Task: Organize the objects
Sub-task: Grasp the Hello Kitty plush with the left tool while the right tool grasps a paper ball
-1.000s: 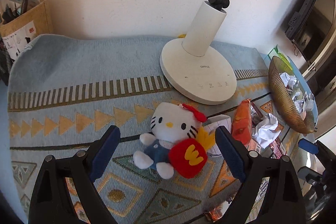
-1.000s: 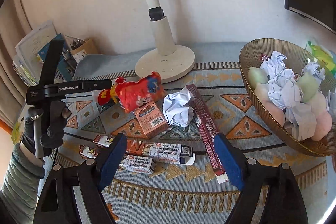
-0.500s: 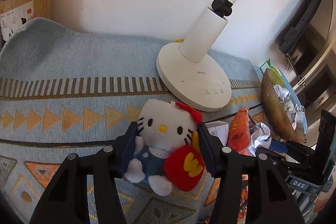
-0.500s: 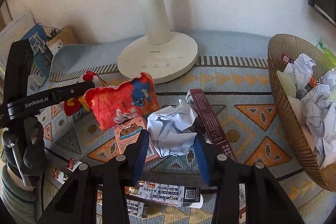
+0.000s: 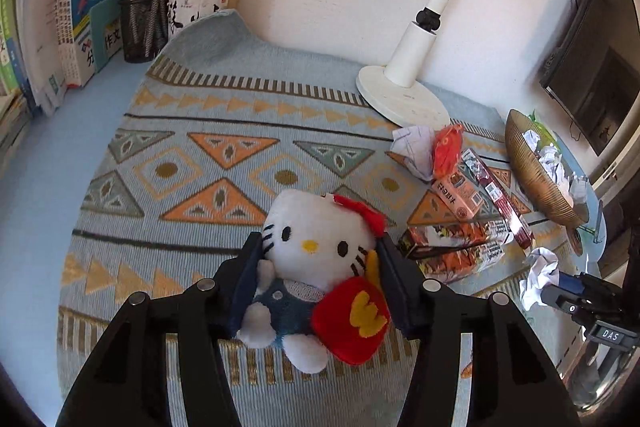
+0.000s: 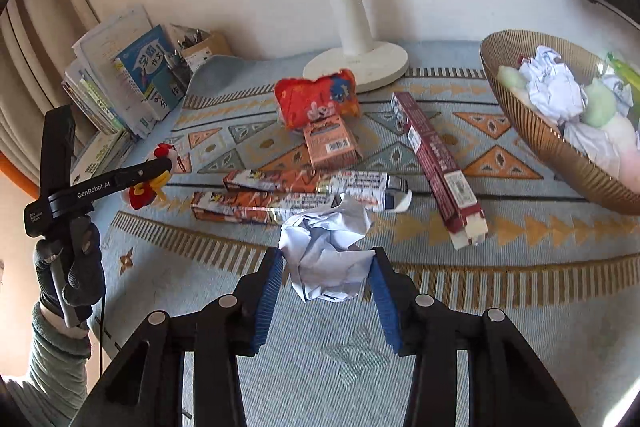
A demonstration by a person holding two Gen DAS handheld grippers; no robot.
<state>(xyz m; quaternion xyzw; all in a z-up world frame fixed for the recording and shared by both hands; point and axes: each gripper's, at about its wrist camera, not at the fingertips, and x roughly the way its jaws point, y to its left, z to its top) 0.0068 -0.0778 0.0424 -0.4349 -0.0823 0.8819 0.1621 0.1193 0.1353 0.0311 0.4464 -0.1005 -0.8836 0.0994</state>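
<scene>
Left claw [image 5: 320, 279] and right claw [image 6: 326, 283] both angled downward, each clamped on a load (gloved hand [image 6: 70, 275] grips left handle).

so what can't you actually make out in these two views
- Right wrist view: the plush cat is mostly hidden behind the left gripper's black body; only red and yellow bits show.
- Left wrist view: the right gripper is cut off at the lower right edge; its crumpled paper shows only partly.
- Both views: the lamp head is cut off at the top.
- Right wrist view: the basket runs off the right edge; its far contents are hidden.
</scene>
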